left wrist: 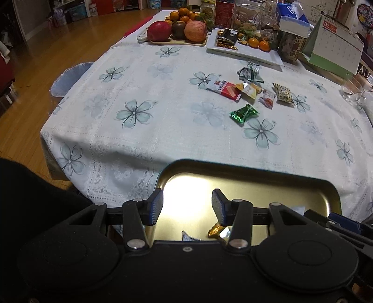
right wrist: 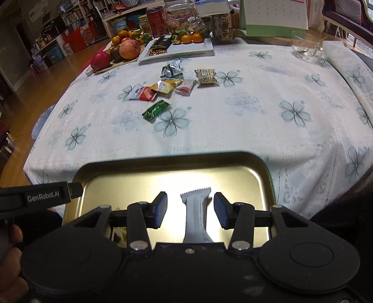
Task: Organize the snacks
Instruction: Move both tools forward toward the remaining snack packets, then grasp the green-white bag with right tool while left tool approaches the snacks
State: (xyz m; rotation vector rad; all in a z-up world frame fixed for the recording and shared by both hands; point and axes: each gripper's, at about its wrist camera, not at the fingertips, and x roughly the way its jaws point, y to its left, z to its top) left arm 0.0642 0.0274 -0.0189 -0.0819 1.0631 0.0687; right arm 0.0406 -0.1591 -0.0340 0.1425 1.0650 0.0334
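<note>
A gold metal tray (left wrist: 256, 177) (right wrist: 163, 163) sits at the near table edge. My left gripper (left wrist: 187, 207) is open above it; a gold-wrapped snack (left wrist: 218, 229) lies in the tray below its right finger. My right gripper (right wrist: 190, 208) is open over the tray, with a grey-white packet (right wrist: 195, 212) lying between its fingers, not touched. Several loose snacks lie mid-table: a green foil packet (left wrist: 243, 113) (right wrist: 155, 110), a red-white packet (left wrist: 225, 88) (right wrist: 142, 92), a yellow packet (left wrist: 248, 89) (right wrist: 166, 84), a small red packet (left wrist: 267, 98) (right wrist: 185, 86), a patterned packet (left wrist: 283, 93) (right wrist: 205, 75) and a dark green packet (left wrist: 250, 73) (right wrist: 172, 68).
A board with apples (left wrist: 178, 30) (right wrist: 116, 52), a white plate (left wrist: 244, 52) (right wrist: 193, 50) with tangerines and sweets, jars, a tissue box (left wrist: 292, 17), a calendar (left wrist: 335, 46) and a glass cup (left wrist: 353, 89) (right wrist: 305, 46) stand at the back. The table edge drops to wooden floor at the left.
</note>
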